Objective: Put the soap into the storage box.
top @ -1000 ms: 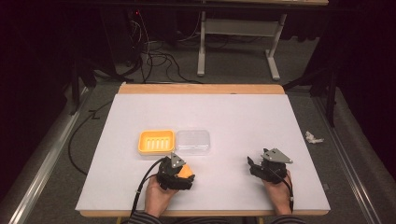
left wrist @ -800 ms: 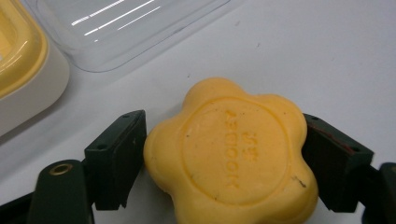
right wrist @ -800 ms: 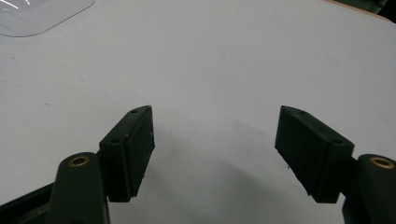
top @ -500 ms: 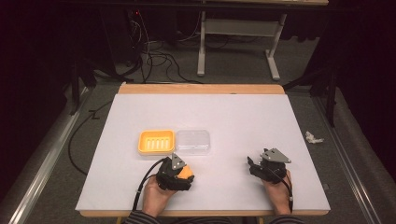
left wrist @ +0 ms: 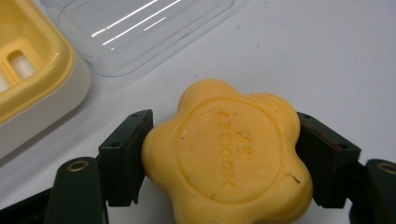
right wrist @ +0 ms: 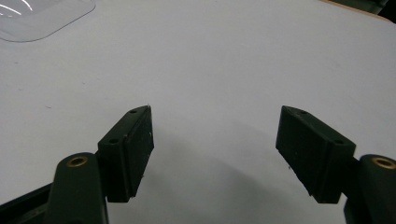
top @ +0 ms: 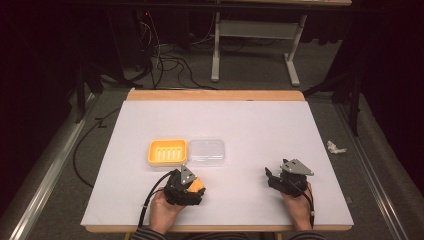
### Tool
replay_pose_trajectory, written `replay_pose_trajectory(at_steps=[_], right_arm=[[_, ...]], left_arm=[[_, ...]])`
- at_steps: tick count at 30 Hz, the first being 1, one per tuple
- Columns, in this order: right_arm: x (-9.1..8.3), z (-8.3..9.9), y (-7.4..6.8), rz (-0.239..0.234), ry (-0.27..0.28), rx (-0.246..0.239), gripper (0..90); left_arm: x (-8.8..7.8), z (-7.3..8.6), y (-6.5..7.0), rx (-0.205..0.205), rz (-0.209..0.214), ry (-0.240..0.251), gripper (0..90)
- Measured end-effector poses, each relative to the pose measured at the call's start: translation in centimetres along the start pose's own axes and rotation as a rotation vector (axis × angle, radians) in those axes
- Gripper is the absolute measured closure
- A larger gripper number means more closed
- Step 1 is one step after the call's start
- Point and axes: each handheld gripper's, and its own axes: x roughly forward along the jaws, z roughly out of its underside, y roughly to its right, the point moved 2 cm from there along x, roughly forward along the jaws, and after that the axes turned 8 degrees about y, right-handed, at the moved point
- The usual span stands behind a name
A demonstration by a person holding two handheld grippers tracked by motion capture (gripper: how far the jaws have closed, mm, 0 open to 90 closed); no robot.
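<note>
Here the left gripper [left wrist: 219,154] is clamped on the yellow soap [left wrist: 229,154] at lower centre of its view, both jaws pressed against its lobed sides, with the dish [left wrist: 28,70] at upper left and the clear lid [left wrist: 135,28] just beyond. I judge the step is carrying the soap to the dish: keep the squeeze even, lift it over the rim, and set it flat on the slots. The right gripper [right wrist: 215,140] rests spread and empty on the table [right wrist: 233,56].

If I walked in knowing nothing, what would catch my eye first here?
Most likely the flower-shaped yellow soap, clamped between the jaws of the left gripper near the front edge of the white table. Just beyond it sit a yellow soap dish and a clear plastic lid, side by side. To the right, the right gripper rests with its jaws wide open over bare table.
</note>
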Motion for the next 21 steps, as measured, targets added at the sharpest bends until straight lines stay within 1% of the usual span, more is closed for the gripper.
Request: replay_pose_trajectory(at_steps=[5,7,9,12,16,18,20,21], right_arm=[[0.0,0.0,-0.1,-0.004,0.0,0.001,28.1],[0.0,0.0,0.0,-0.003,-0.001,0.0,28.0],[0.0,0.0,0.0,-0.002,-0.001,0.001,28.0],[0.0,0.0,0.0,-0.001,-0.002,0.002,28.0],[0.0,0.0,0.0,-0.005,0.003,-0.009,28.0],[0.0,0.0,0.0,-0.003,0.001,0.0,28.0],[0.0,0.0,0.0,-0.003,0.005,-0.006,27.9],[0.0,0.0,0.0,0.0,0.004,-0.001,27.9]], left_arm=[[-0.6,-1.0,0.0,-0.031,0.015,0.028,27.5],[-0.8,-1.2,0.0,-0.033,0.021,0.024,27.5],[-1.0,-1.4,0.0,-0.026,0.021,0.025,27.5],[-1.2,-1.8,-0.1,-0.035,0.025,0.027,27.5],[-1.4,-2.4,-0.1,-0.064,0.033,0.045,27.5],[-1.5,-2.6,-0.1,-0.062,0.035,0.05,27.5],[-1.6,-2.7,-0.2,-0.044,0.034,0.046,27.5],[-1.6,-2.8,-0.2,-0.046,0.03,0.053,27.5]])
